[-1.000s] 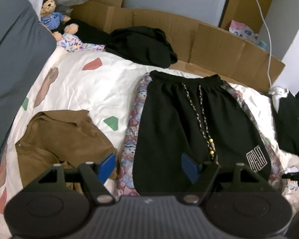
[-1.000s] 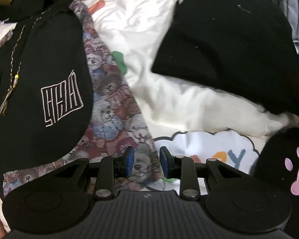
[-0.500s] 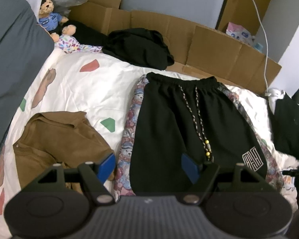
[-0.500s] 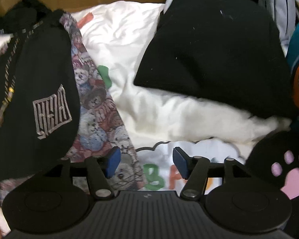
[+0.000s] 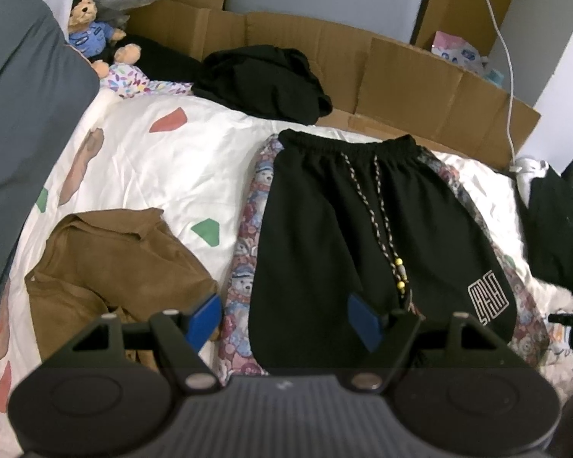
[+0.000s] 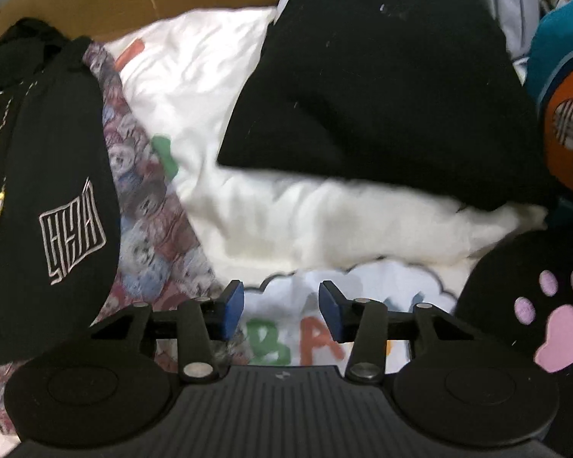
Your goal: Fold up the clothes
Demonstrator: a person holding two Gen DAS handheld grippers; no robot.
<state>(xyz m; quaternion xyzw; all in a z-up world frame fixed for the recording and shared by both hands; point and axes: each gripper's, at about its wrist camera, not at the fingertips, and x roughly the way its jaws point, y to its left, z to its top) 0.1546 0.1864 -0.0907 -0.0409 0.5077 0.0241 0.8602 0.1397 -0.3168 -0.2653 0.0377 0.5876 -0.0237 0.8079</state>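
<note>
Black shorts (image 5: pixel 355 236) lie flat on the bed (image 5: pixel 164 160); left tool (image 5: pixel 284 318) gapes wide, right tool (image 6: pixel 281 311) has just narrowed, both empty.

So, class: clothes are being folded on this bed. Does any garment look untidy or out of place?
Yes. The brown shirt lies crumpled near the bed's left edge, and a black garment sits bunched against the cardboard. The black shorts lie flat.

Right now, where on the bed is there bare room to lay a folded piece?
Bare white quilt lies between the brown shirt, black shorts and black heap. A narrower strip runs below the black garment. The right edge is crowded.
</note>
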